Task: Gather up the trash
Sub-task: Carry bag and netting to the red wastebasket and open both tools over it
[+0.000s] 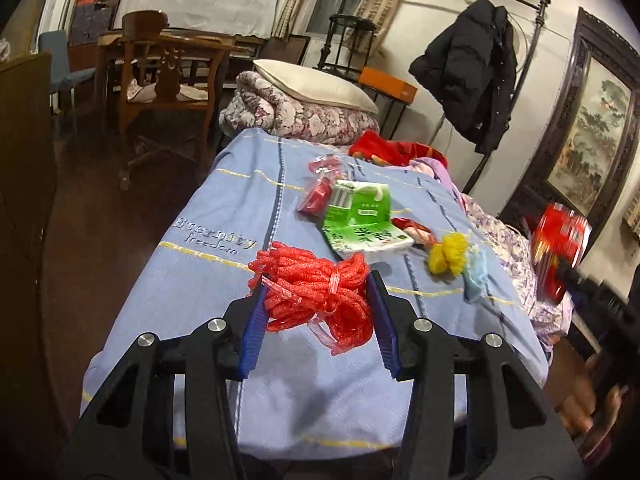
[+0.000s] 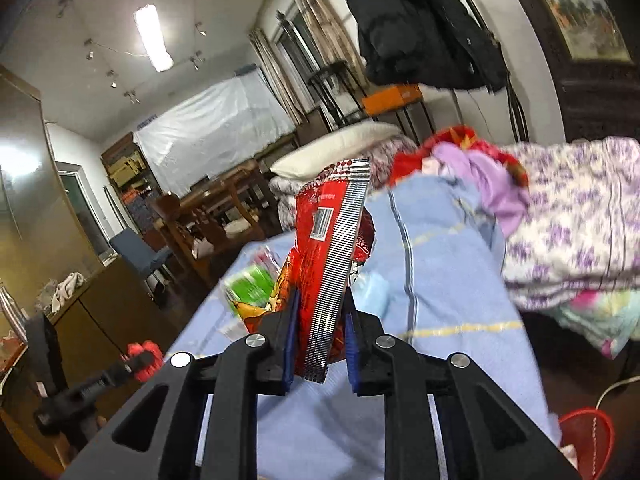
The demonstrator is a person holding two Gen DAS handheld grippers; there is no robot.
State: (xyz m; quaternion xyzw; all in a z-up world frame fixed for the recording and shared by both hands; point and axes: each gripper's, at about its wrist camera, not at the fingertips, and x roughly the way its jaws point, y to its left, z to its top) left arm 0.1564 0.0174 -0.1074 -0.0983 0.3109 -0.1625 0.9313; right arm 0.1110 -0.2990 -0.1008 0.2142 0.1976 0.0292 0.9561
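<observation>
The left hand-held gripper squeezes a red foam net just above the blue bed; the right hand-held gripper pinches a red snack bag, lifted up above the bed.

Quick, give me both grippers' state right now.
Left gripper: closed on the red foam net.
Right gripper: closed on the red snack wrapper, lifted off the bed.
</observation>
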